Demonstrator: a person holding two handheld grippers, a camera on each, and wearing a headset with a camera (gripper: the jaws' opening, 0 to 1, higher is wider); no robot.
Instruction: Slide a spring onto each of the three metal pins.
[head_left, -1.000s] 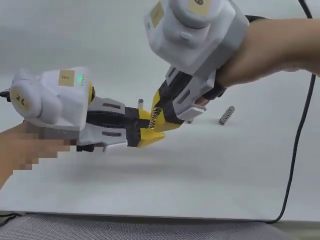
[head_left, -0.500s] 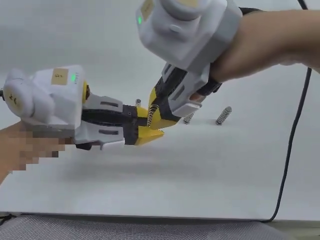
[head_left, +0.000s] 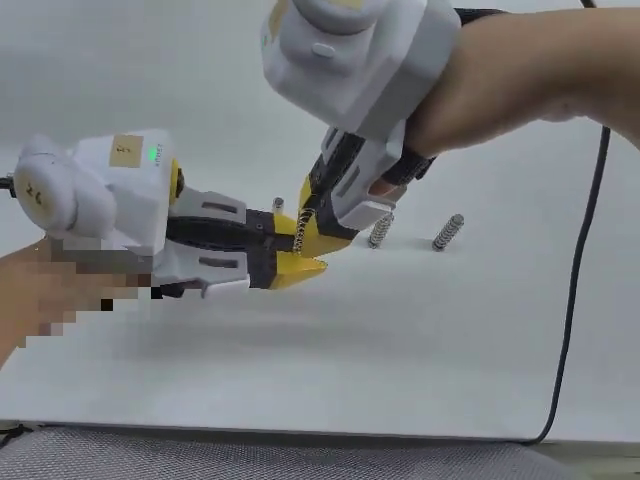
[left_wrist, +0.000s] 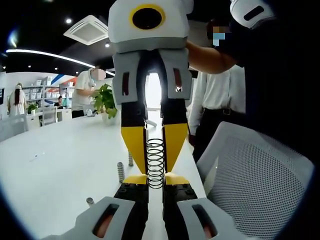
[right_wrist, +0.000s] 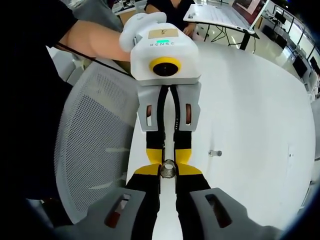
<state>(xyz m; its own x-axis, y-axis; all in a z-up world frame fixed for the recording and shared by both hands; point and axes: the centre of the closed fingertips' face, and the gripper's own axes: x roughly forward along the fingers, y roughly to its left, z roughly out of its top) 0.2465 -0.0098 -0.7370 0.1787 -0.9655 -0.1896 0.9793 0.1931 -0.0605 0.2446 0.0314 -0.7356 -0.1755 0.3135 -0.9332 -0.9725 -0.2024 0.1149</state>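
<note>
Above bench (head_left: 400, 340) centre, noted spring (left_wrist: 155, 160) pinched in right gripper (head_left: 312, 238), lower end nipped by left gripper (head_left: 300, 266); likely regripping for alignment. Logged pin (head_left: 278, 205) at 11 o'clock of it.

No text could be read with certainty. In the head view, a tan sticker (head_left: 127, 152) at nine o'clock on the left gripper (head_left: 310, 265) bore a mark too small to make out. In the right gripper view, a line of grey lettering (right_wrist: 161, 43) at twelve o'clock on that gripper's white housing was blurred.
</note>
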